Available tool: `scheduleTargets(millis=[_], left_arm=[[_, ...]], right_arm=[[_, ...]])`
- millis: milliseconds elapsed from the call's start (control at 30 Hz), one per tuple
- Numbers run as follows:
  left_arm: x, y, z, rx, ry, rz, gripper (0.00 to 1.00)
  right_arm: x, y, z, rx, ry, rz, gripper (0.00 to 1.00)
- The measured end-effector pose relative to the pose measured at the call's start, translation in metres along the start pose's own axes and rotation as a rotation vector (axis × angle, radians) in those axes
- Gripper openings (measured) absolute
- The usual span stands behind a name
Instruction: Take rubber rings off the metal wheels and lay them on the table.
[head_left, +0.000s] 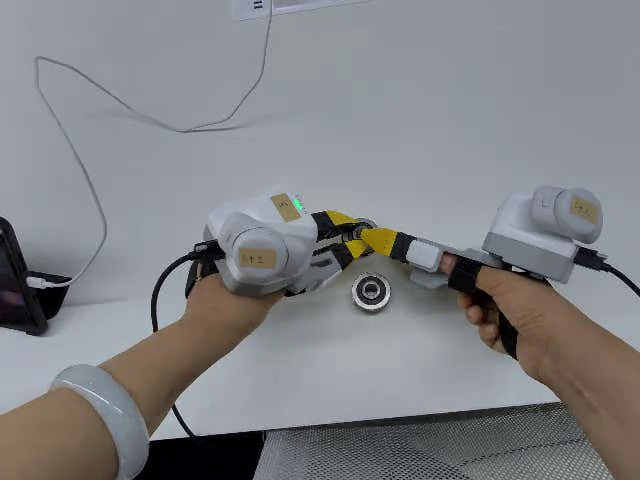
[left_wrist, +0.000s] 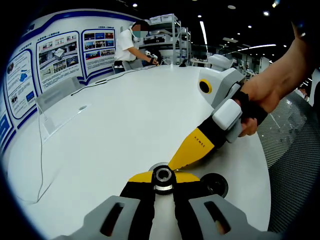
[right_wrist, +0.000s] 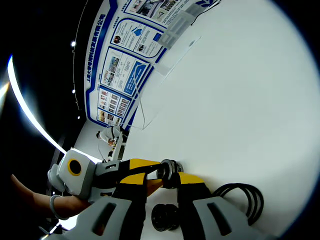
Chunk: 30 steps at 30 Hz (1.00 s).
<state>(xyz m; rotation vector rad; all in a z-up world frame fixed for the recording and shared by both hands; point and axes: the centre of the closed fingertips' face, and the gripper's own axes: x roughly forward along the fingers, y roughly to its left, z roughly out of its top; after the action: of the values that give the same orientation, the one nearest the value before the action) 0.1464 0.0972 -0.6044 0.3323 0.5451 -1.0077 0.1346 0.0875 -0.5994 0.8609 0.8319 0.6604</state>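
Metal wheel is being pinched by left gripper and right gripper; it could be flung toward six o'clock by uneven pulling

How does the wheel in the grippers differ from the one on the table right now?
The held wheel is raised off the table, clamped between the jaws of the left gripper and right gripper; the loose wheel lies flat on it, untouched. The loose wheel plainly shows a dark outer ring; on the held wheel the jaws hide that. Both are round metal wheels.
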Motion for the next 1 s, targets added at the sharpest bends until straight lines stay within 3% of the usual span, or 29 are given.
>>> scheduleTargets(millis=[1000], left_arm=[[0.000,0.000,0.000,-0.004,-0.004,0.000,0.14]], right_arm=[[-0.004,-0.010,0.005,-0.057,-0.008,-0.053,0.06]])
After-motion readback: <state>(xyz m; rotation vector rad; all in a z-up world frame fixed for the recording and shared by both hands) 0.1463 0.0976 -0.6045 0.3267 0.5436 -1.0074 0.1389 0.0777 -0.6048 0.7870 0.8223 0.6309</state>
